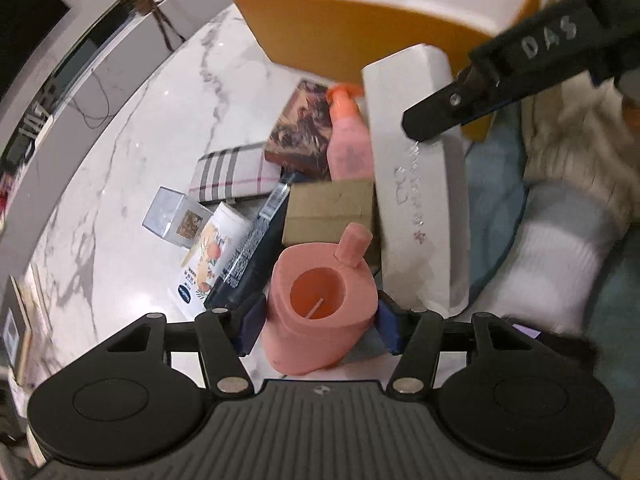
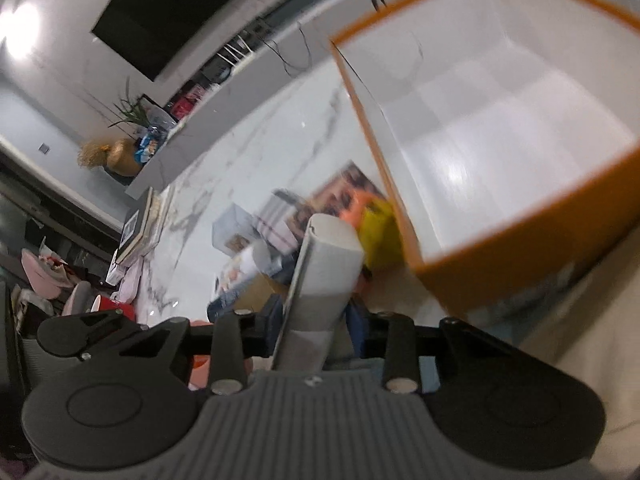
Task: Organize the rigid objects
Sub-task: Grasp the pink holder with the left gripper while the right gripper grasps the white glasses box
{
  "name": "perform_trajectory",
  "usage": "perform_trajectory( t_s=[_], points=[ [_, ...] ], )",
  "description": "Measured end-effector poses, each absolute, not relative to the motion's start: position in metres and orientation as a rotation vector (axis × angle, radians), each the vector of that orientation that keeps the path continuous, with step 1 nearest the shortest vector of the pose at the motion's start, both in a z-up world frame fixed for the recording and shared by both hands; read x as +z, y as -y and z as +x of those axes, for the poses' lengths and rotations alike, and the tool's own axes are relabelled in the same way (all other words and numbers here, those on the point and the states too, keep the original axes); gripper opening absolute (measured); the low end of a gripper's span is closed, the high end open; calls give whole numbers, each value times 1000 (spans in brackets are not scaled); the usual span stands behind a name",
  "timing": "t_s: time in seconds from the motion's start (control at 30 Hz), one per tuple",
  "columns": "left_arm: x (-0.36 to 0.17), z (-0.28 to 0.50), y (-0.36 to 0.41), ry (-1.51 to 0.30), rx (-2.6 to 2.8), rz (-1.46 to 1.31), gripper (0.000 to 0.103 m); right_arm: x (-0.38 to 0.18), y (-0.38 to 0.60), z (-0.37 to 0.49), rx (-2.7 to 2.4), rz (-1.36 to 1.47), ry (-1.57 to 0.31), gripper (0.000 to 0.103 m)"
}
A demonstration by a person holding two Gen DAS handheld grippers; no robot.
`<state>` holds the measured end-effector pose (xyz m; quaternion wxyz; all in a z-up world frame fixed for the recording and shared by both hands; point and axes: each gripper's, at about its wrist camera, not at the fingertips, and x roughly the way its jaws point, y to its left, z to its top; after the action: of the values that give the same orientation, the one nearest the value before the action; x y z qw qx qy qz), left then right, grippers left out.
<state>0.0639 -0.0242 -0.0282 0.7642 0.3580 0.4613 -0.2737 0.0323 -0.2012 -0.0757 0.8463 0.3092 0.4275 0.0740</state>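
Observation:
In the left wrist view a salmon-pink cup with a stubby spout sits tilted between the blue pads of my left gripper, which press on both its sides. My right gripper is shut on a long white box that points up and away from it. The same white box stands slanted over the pile, with the black right gripper reaching in from the upper right. An open orange box with a white inside is just beyond the white box's tip.
On the marble table lie a plaid wallet, a brown marbled box, a pink spray bottle, a cardboard box, a dark tube, a white printed tube and a clear cube. A white sock and cloths lie at the right.

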Motion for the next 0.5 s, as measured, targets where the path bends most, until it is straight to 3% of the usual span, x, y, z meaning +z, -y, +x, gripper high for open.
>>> perform_trajectory(
  t_s=[0.33, 0.5],
  points=[
    [-33, 83, 18, -1094, -572, 576, 65, -85, 206, 70, 181, 510, -864, 34],
    [-39, 82, 14, -1106, -568, 536, 65, -104, 197, 81, 222, 503, -933, 36]
  ],
)
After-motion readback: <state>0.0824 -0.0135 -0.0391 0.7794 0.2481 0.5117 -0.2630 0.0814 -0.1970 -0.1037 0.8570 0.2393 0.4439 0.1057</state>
